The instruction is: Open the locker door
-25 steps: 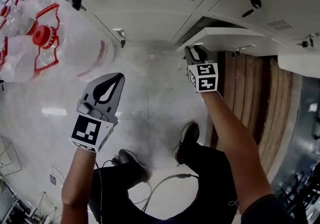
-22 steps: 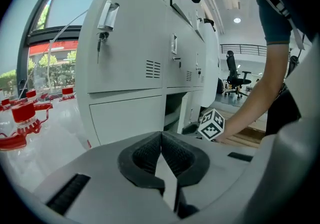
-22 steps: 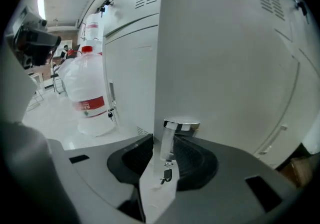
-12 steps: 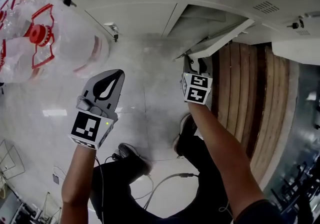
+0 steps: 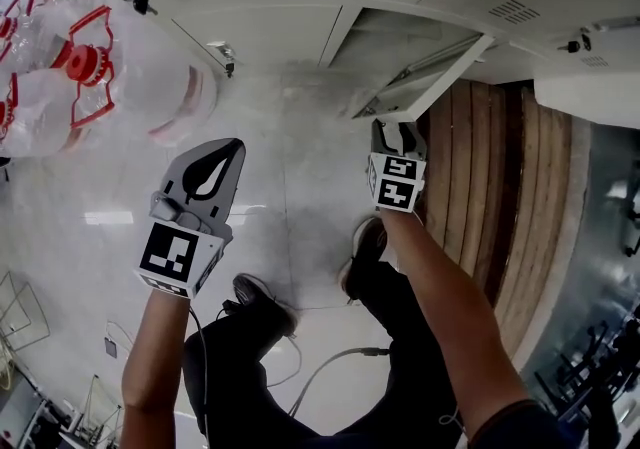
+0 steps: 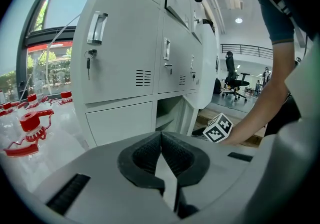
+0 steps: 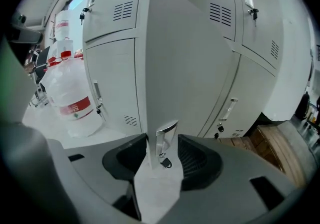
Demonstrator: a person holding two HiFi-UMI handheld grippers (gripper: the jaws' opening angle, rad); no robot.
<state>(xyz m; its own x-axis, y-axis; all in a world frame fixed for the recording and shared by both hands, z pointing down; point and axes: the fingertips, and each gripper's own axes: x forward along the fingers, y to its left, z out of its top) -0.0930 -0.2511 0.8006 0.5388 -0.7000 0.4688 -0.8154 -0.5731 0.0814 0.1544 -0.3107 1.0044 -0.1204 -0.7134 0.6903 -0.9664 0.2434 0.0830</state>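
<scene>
Lockers [image 5: 300, 7] stand ahead. The door [image 5: 432, 77], stiff, light sheet metal by my judgement, hangs part open just before the right hand-held gripper [image 5: 393, 129], whose jaws have just been opening and stand apart round the handle [image 7: 166, 138], its best hold, not gripping it. Left hand-held gripper [image 6: 161, 140]: jaws together, empty. Hinges are hidden.

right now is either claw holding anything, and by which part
Nothing is held. The right claw has just been opening, the door handle loose between its jaws. The left claw is shut, empty.
</scene>
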